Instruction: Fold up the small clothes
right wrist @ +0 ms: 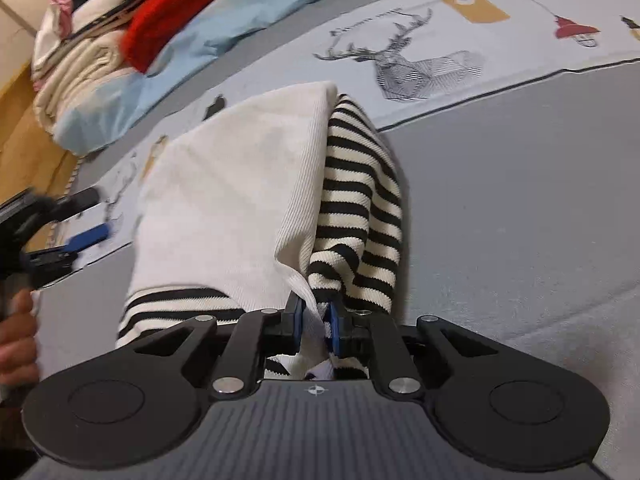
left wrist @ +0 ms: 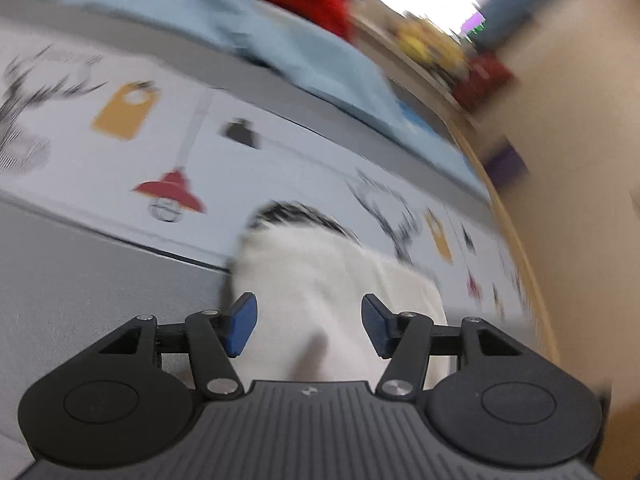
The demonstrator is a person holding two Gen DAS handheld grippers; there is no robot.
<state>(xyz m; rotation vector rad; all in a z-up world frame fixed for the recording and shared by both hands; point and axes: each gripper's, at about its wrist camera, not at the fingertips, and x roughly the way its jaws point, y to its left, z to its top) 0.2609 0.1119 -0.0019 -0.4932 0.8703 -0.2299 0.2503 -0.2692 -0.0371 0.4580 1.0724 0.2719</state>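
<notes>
A small white ribbed top (right wrist: 224, 192) with black-and-white striped sleeves (right wrist: 360, 184) lies bunched on the grey surface and partly on a printed mat. My right gripper (right wrist: 314, 328) is shut on a fold of its near edge, where white and striped cloth meet. In the blurred left wrist view the same top (left wrist: 320, 272) shows as a white heap under and ahead of my left gripper (left wrist: 309, 330), whose blue pads stand apart without pressing the cloth. The left gripper (right wrist: 86, 218) also appears open at the left edge of the right wrist view, beside the garment.
The printed mat (right wrist: 500, 52) shows a deer, tags and a red lamp. Behind it lie a light blue cloth (right wrist: 248, 12), a red garment (right wrist: 168, 20) and a cream knit (right wrist: 80, 76) in a pile. A wooden rim (left wrist: 520, 240) bounds the surface. A hand (right wrist: 16, 332) holds the left gripper.
</notes>
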